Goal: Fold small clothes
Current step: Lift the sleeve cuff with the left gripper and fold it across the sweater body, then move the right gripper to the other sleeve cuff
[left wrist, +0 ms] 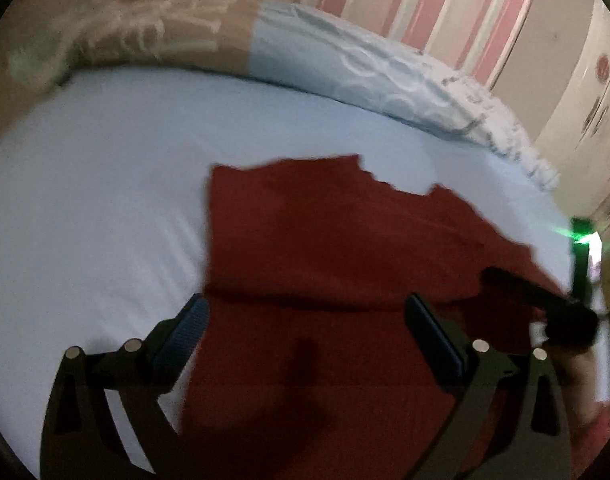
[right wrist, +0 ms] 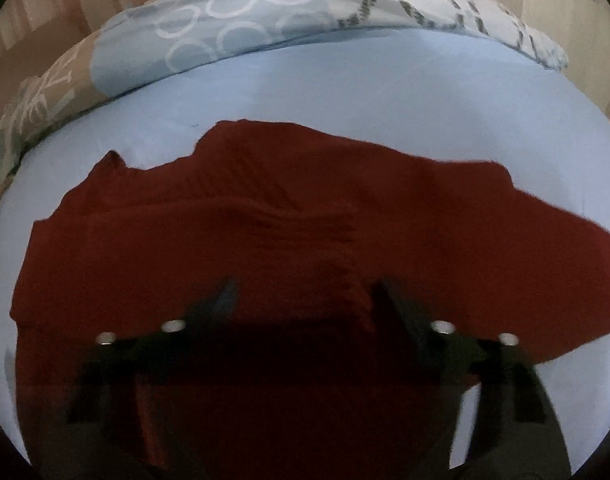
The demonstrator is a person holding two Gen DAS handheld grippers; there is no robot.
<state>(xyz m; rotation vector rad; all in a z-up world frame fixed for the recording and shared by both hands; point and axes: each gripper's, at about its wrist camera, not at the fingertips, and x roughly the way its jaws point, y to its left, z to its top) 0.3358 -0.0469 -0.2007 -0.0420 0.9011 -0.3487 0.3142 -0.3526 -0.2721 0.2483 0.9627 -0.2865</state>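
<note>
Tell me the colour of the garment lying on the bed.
Dark red, plain with no visible pattern. The garment shows best in the right wrist view, spread on the light blue sheet.

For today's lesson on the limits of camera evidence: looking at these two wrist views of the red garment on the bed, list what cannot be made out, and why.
- Red garment: its near edge is hidden in the right wrist view by shadow and the right gripper.
- Right gripper in the left wrist view: blurred, partly cut off by the edge.
- Garment type: folds and dim light hide it.
- Left gripper: open, but whether it touches the cloth is unclear.
</note>
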